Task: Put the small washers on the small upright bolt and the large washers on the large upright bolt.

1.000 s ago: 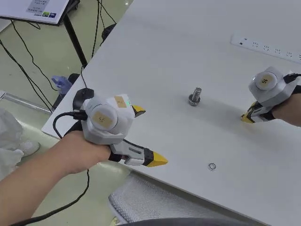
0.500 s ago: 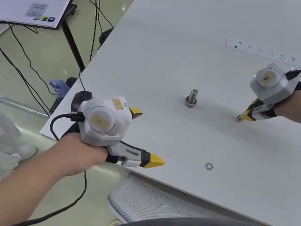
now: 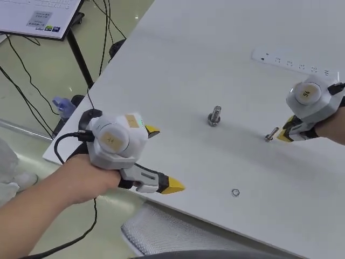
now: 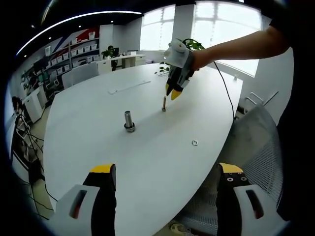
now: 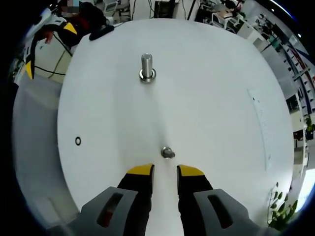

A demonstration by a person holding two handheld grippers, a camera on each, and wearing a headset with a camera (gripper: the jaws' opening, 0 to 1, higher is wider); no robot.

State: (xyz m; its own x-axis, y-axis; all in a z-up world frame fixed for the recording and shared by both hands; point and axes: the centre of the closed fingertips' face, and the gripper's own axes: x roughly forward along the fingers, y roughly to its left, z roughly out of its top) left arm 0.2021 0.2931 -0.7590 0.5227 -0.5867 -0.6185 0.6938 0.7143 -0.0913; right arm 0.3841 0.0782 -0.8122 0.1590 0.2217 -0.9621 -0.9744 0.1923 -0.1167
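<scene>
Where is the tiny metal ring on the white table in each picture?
Head view: the washer lies flat, low and right of centre, below and a little right of the big bolt.
Left gripper view: the washer is right of centre, down and right of the big bolt.
Right gripper view: the washer is at the far left, down and left of the big bolt.
Shared landmark: the big bolt, standing upright.
</scene>
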